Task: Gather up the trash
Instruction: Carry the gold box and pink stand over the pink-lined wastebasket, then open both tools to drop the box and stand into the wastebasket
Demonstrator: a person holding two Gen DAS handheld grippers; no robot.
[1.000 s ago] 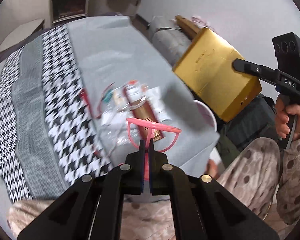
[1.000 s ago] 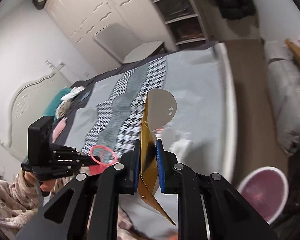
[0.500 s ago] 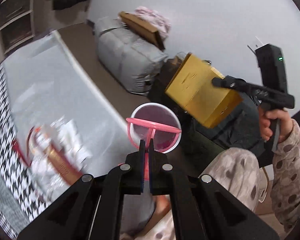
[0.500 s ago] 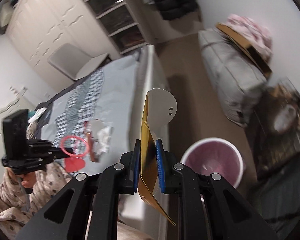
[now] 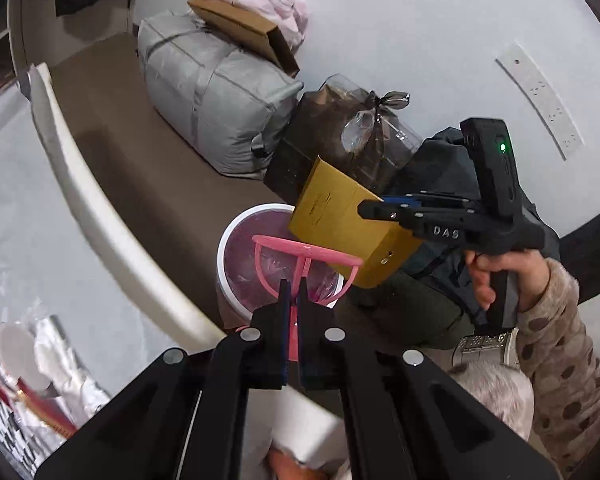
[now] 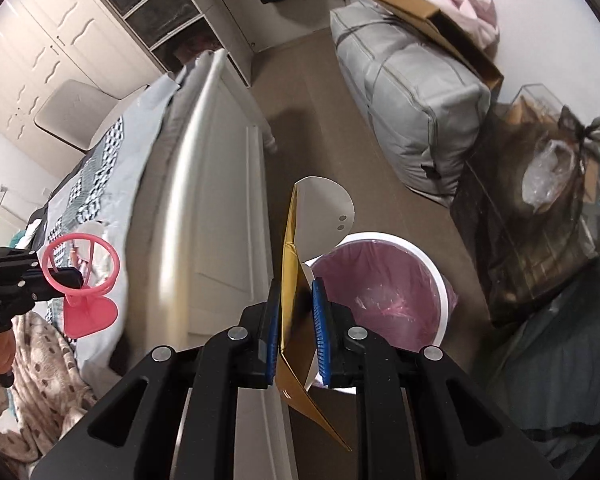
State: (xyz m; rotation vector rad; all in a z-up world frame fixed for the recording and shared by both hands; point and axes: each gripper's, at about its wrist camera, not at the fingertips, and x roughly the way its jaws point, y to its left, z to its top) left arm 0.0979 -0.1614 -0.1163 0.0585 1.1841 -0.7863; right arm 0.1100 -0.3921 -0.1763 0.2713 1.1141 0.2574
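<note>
Two grippers above one white bin lined with a pink bag: left gripper clenched on one pink plastic stand; right gripper, jaws just widening, has one gold box between them.

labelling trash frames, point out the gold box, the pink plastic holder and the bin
gold box [image 5: 332,216], left wrist view, its broad gold face
pink plastic holder [image 6: 94,314], right wrist view, its heart-shaped base
bin [image 6: 442,286], right wrist view, its white rim

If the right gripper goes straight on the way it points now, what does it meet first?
Most likely the white bin with its pink liner: the right gripper, holding the gold box, points down at its near rim. Depth is unclear, but nothing else shows between.
</note>
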